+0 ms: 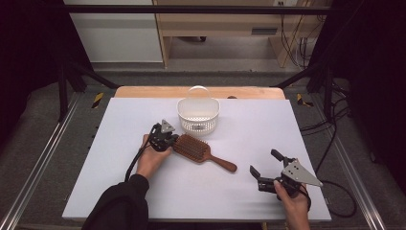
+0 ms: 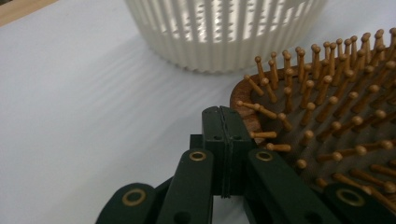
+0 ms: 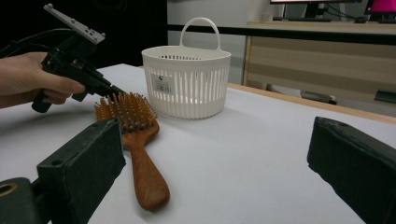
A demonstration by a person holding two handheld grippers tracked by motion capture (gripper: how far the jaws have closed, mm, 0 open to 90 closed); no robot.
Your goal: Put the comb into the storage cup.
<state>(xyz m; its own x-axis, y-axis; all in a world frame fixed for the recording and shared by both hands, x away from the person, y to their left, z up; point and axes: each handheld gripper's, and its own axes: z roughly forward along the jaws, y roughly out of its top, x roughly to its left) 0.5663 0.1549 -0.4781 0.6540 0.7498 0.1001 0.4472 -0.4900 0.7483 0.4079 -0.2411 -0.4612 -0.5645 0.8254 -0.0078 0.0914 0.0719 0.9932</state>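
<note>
My left gripper (image 1: pixel 168 139): black, brass-ringed screws, grey three-cornered plate, black cable. My right gripper (image 1: pixel 262 165): same build. Black sleeve (image 1: pixel 119 203) on left arm.

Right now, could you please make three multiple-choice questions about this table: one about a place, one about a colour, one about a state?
1. Where does the hairbrush lie?
A. inside the basket
B. on the table, in front of the basket
C. on the floor

2. What colour is the basket?
A. white
B. red
C. black

3. How do the jaws of the right gripper stand?
A. shut on the brush handle
B. shut on nothing
C. open, apart from the brush

Answers: 1 B, the high view shows the brush flat on the white surface, nearer the person than the basket. 2 A, its slotted wall is white. 3 C, the right gripper view shows the jaws wide apart with nothing between them.
</note>
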